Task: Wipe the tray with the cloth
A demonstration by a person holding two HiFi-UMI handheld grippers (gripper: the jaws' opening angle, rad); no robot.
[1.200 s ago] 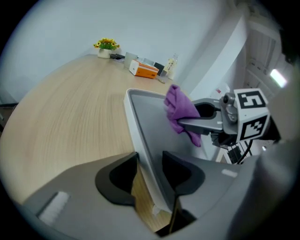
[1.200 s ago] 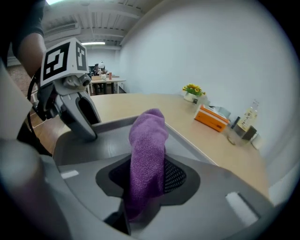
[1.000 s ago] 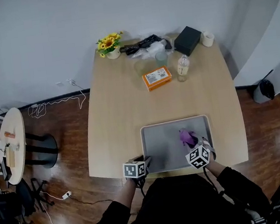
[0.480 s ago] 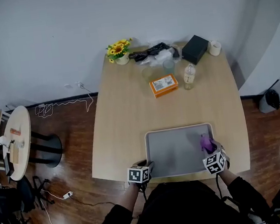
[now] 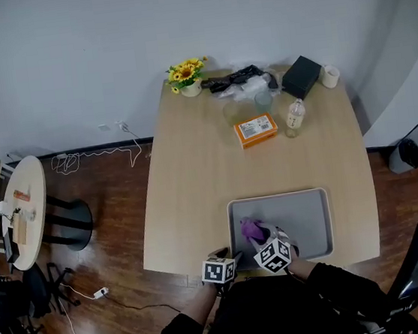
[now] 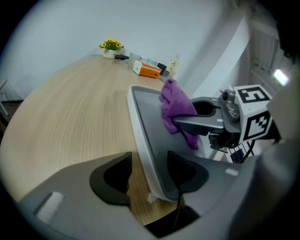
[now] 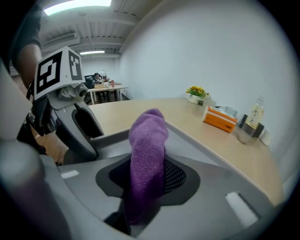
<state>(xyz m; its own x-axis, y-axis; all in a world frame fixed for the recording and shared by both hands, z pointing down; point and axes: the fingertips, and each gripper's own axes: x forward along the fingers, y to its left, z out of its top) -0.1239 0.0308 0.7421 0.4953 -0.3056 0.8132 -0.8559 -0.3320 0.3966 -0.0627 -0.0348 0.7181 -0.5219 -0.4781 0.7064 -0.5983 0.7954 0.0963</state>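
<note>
Cloth (image 5: 251, 230) sits pinched in right claw (image 7: 147, 176); left claw (image 6: 147, 171), just opened, straddles tray (image 5: 299, 219) rim.

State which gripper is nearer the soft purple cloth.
Right. The right gripper clamps the soft purple cloth over the flat grey tray. The left gripper sits beside it, apart from the cloth, jaws just opened with the tray's rim between them.
</note>
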